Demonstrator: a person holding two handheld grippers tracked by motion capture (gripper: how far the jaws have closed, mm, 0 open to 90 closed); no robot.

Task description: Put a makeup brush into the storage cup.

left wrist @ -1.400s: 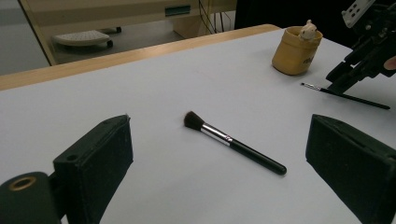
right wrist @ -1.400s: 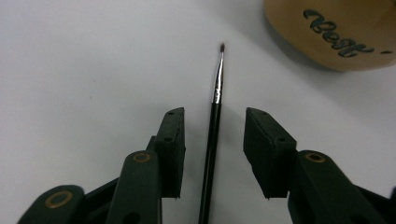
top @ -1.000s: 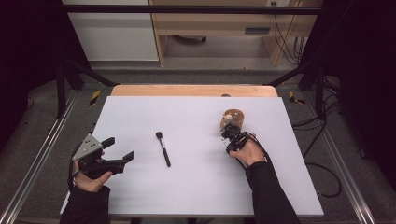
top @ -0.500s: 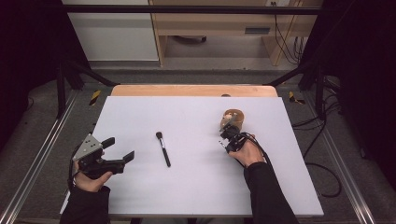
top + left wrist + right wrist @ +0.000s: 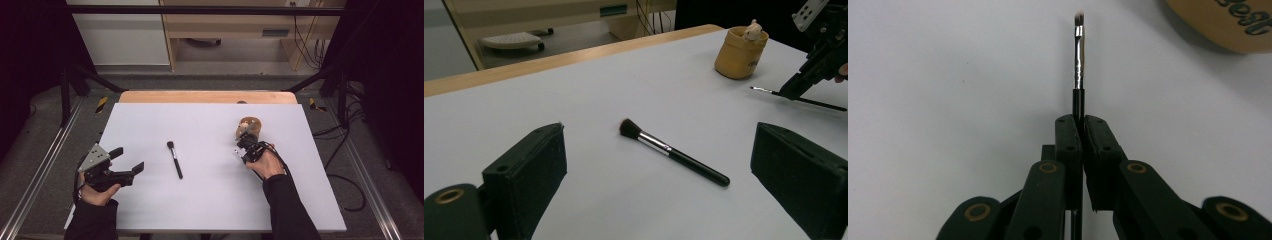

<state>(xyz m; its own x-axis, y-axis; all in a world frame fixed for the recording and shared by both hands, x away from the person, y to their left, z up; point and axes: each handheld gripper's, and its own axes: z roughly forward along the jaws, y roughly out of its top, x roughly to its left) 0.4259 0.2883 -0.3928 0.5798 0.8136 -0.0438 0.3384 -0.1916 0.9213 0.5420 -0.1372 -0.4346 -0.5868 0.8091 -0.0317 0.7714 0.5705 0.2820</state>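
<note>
Your right gripper (image 5: 1078,131) is pinched on the thin brush (image 5: 1078,60), which lies on the white table (image 5: 210,200) just below the tan pot (image 5: 247,129) right of centre; the handle's rear is hidden behind the jaws. Your left gripper (image 5: 127,161), lower left, stands spread and empty. The thick brush (image 5: 671,151) lies mid-table. Dark curtains flank the table; a wooden bench stands beyond it.

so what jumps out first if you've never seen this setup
The right gripper, shut on a thin brush, beside a tan cup with a small toy animal in it, at the table's right. Mid-table lies a black makeup brush, with the left gripper open nearby.
</note>
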